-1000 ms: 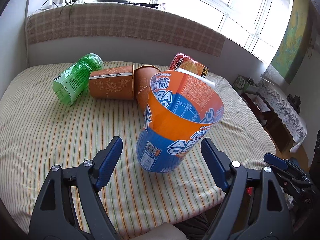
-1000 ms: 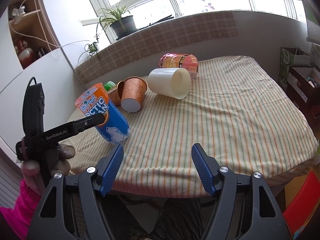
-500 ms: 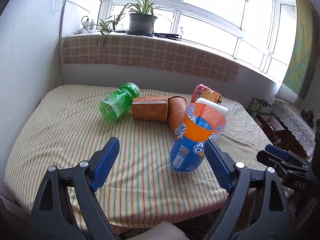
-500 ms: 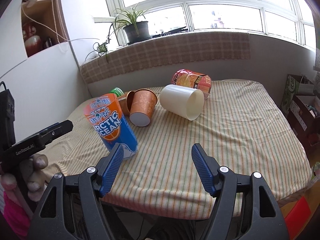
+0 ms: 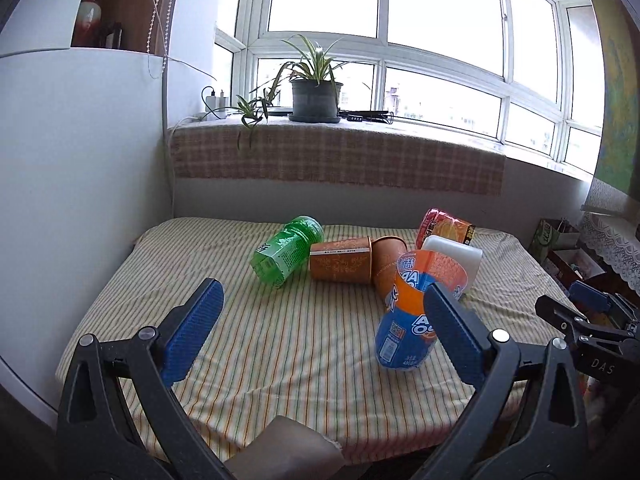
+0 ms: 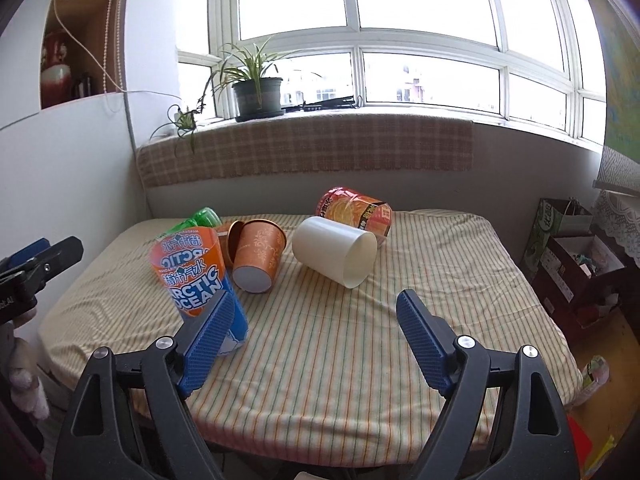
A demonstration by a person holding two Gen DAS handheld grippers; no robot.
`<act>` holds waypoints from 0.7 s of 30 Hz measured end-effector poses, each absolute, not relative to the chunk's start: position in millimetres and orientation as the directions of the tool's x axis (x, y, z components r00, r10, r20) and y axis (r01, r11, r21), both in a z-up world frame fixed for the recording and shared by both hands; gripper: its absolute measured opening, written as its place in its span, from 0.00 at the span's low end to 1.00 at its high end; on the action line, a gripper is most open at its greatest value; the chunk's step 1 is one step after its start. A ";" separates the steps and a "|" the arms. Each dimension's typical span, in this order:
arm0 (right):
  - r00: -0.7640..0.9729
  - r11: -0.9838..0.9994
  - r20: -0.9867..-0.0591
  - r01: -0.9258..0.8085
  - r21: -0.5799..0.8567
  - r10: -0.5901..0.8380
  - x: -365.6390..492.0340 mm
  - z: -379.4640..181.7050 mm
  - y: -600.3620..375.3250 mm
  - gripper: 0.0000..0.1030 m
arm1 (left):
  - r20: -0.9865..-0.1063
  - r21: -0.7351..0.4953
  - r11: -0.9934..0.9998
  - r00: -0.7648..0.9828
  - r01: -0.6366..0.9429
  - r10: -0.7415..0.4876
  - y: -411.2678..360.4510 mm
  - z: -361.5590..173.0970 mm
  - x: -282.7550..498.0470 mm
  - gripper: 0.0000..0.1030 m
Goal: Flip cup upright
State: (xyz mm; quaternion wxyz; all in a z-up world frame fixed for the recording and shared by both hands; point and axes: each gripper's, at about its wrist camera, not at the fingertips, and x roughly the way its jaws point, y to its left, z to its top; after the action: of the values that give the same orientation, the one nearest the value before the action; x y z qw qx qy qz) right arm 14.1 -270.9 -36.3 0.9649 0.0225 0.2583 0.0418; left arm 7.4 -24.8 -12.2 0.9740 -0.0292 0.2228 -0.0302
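Note:
An orange and blue Arctic Ocean cup (image 5: 412,312) stands upright, open end up, near the front of the striped table; it also shows in the right wrist view (image 6: 192,276). My left gripper (image 5: 320,328) is open and empty, back from the table's front edge, with the cup behind its right finger. My right gripper (image 6: 316,340) is open and empty over the front edge. A white cup (image 6: 336,252), two orange paper cups (image 6: 256,258) (image 5: 340,260), a green cup (image 5: 286,252) and a red noodle cup (image 6: 354,210) lie on their sides.
The striped tablecloth (image 6: 360,320) covers the table against a white wall on the left. A checked cloth covers the windowsill (image 6: 304,148) with a potted plant (image 6: 256,92). Bags and boxes (image 6: 568,248) stand on the floor at right.
Both grippers have pulled back and risen away from the table. The Arctic Ocean cup stays standing where it was, now farther from the left gripper.

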 end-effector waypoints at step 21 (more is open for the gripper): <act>0.874 0.999 -0.484 -0.038 0.020 0.043 9.0 -31.8 -267.5 0.81 | -0.420 -0.070 0.998 0.907 0.004 -0.033 -20.4 -9.0 4.9 1.00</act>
State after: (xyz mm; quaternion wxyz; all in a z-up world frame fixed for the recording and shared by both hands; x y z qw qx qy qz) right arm 9.0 -267.5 -31.8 0.9680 0.0049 0.2499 0.0210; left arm 4.9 -20.4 -9.0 0.9758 -0.0339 0.2157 -0.0094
